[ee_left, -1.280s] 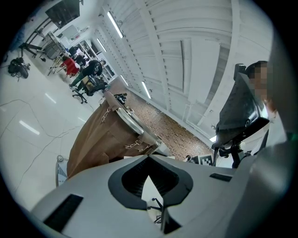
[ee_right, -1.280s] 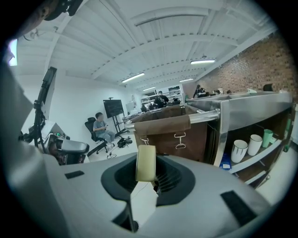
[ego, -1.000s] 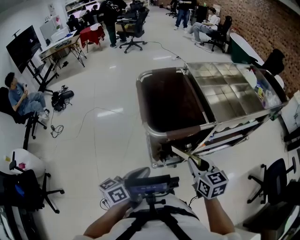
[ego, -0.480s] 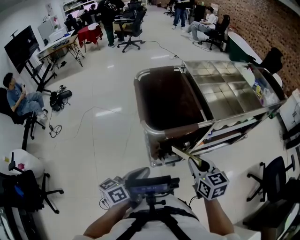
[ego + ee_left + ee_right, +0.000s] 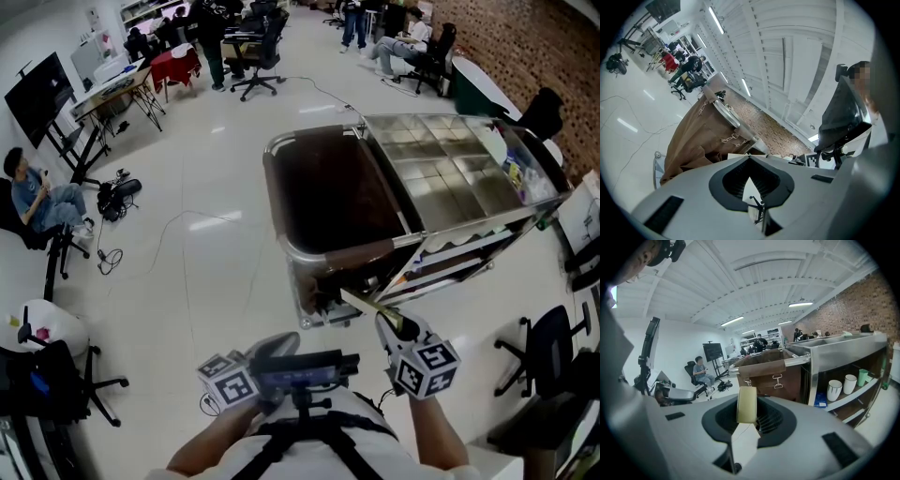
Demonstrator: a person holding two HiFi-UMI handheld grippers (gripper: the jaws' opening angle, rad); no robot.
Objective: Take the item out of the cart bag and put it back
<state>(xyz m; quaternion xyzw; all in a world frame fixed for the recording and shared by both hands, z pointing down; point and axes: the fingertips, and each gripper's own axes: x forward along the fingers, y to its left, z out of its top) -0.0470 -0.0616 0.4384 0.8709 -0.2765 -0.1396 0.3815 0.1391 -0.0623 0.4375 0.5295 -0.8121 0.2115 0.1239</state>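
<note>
**Item out of the bag, clamped in your right tool**

The steel cart (image 5: 450, 178) stands ahead of you on the pale floor. Its top is a tray split into shallow compartments. On the lower shelf, the right gripper view shows two white cups (image 5: 834, 390) and a green one (image 5: 862, 377).

A brown fabric bag (image 5: 328, 197) hangs open in the rail frame at the cart's left end, clipped to the rail. Its mouth faces up, and its inside is too dark to make out.

Your right tool (image 5: 746, 423) is clenched on the pale yellow, flat, round-cornered item (image 5: 746, 404). The item stands on edge between the tips. It is outside the bag, held in the air just before the cart's near end, in line with the bag's front wall. In the head view it shows as a pale strip sticking out of the tool toward the cart, lower in that view than the bag's rim.

Your left tool (image 5: 750, 161) is close to your body, beside the right one and well short of the cart. Its tips meet with nothing between them, and it points level toward the bag's side.
</note>
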